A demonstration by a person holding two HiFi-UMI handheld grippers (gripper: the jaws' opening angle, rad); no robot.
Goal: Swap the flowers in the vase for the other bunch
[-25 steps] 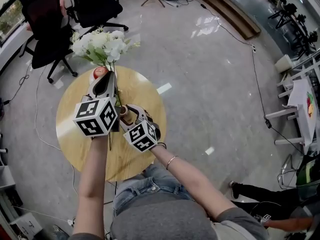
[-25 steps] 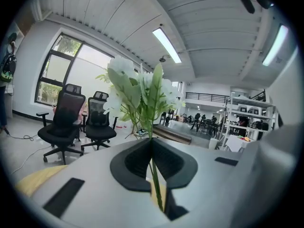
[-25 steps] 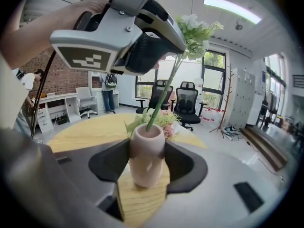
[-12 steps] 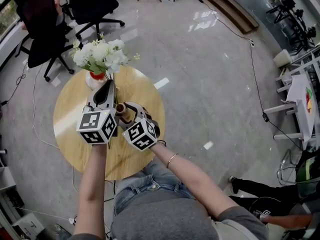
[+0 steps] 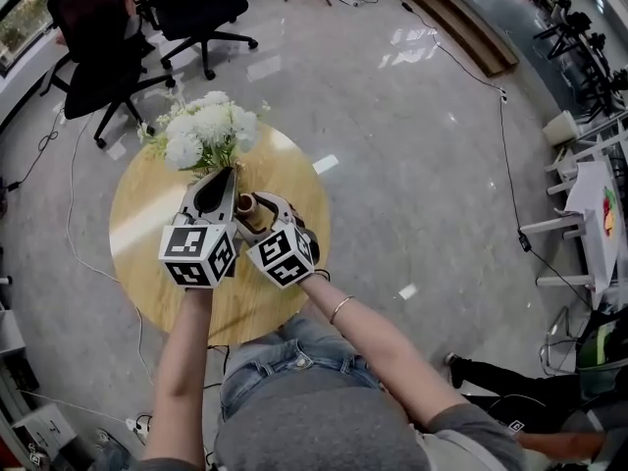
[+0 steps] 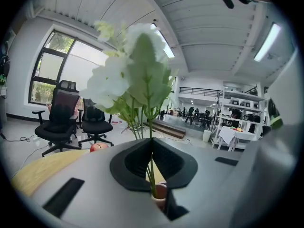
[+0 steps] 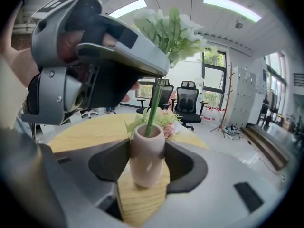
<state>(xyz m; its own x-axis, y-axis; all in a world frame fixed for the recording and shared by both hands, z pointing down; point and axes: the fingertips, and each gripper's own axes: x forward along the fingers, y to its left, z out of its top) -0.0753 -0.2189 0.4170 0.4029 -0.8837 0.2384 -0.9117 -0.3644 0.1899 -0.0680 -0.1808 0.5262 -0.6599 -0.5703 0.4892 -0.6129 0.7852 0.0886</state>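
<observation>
Nothing fancy here, just a round wooden table (image 5: 147, 229) on a shiny grey floor (image 5: 392, 165), two black office chairs (image 5: 98, 23) off toward the floor's far-left corner, a low wooden platform (image 5: 461, 23) along its far edge, and a white table (image 5: 595, 204) at its right edge.

White flowers (image 5: 208, 126), green stems (image 7: 154, 108). Pale pinkish-beige vase (image 7: 146, 158). The other bunch (image 7: 167, 118) is pink with light green. Light wood-grain table (image 5: 137, 224). Grey left gripper (image 5: 222, 177) and right gripper (image 5: 251, 204), black pads (image 7: 185, 167), cubes (image 5: 199, 255) with black-and-white square markers. Black chairs (image 5: 93, 18). Glossy grey floor (image 5: 412, 165). Blue jeans (image 5: 285, 356).
</observation>
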